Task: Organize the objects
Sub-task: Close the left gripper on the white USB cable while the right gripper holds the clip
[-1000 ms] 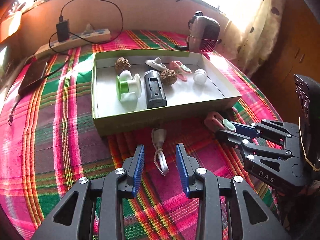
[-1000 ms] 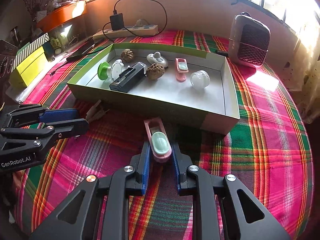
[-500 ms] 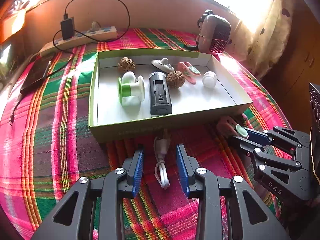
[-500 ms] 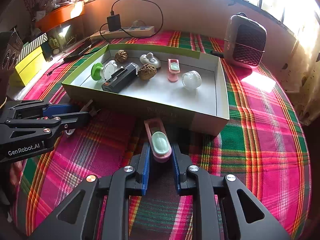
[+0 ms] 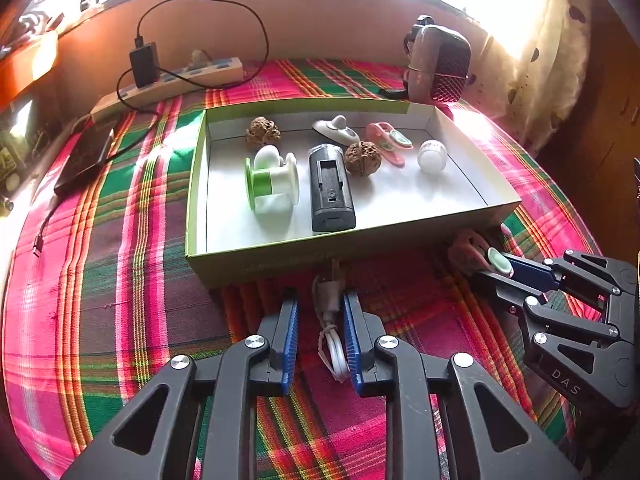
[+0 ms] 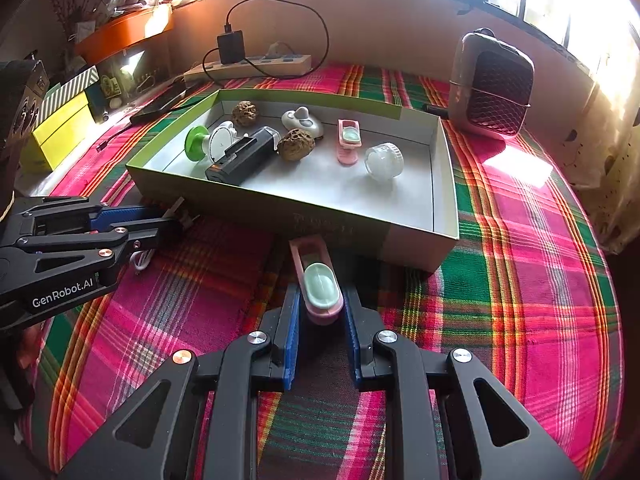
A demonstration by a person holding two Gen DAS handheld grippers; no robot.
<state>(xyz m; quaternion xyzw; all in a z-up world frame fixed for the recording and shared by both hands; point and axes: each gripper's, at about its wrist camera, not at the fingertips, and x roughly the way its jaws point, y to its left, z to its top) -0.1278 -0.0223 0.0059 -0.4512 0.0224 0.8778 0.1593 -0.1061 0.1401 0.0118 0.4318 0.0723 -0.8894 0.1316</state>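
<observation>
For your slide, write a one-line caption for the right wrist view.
Right gripper closed around a pink clip on the plaid cloth, just before the open box.

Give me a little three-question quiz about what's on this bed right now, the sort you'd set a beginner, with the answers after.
1. True or false: the pink clip between the right gripper fingers already lies inside the box.
2. What lies between the left gripper fingers: (a) a walnut, (b) a white cable, (c) a green spool?
3. How many walnut-like shells are in the box?

Key
1. False: it is on the plaid cloth just outside the box's near wall.
2. (b).
3. Two: one by the far wall, one beside the black battery pack.
</observation>
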